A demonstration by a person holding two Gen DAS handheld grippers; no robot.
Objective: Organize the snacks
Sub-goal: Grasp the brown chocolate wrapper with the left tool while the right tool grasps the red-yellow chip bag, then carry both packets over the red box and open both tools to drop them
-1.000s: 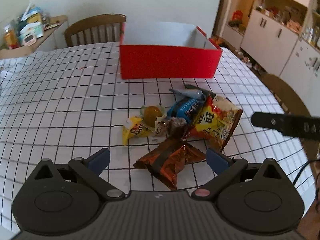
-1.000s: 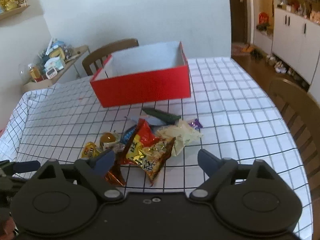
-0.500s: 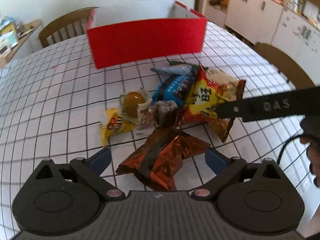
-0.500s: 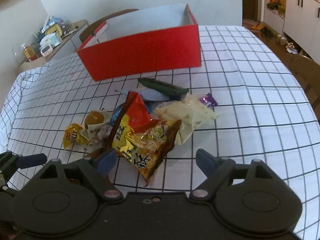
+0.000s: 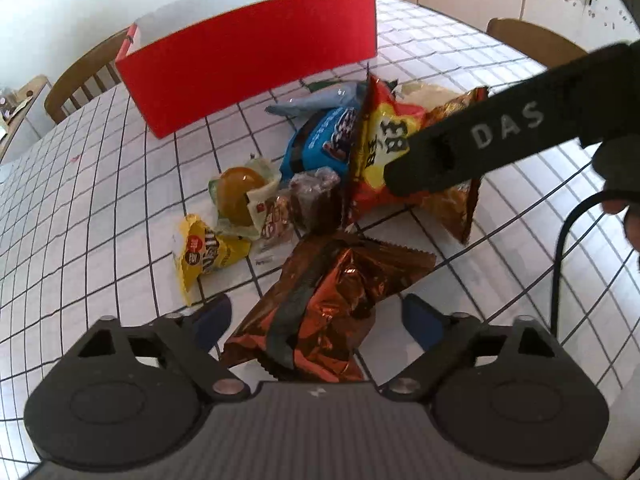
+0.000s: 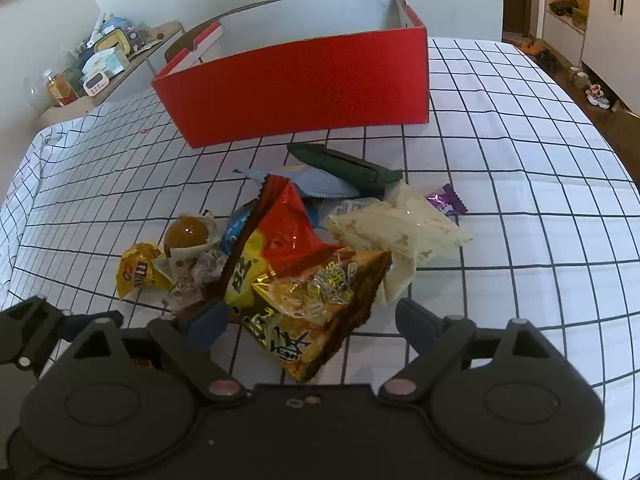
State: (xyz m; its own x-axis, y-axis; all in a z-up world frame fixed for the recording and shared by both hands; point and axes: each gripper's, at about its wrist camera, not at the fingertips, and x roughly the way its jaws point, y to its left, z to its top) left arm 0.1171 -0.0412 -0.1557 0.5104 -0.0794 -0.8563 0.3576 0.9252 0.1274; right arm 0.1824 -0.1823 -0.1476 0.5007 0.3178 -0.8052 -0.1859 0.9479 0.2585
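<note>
On the checked tablecloth (image 6: 520,152), at nine o'clock of the pile, lies a yellow candy bag (image 5: 204,254). Next, the left gripper (image 5: 316,314) is wide open around a brown shiny bag (image 5: 332,300). At three o'clock, the right gripper (image 6: 310,320) is wide open around a red and yellow chip bag (image 6: 304,280). At twelve o'clock stands the red box (image 6: 300,80).

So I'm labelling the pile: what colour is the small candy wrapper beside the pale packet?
Purple candy wrapper, seen best in the right wrist view.
</note>
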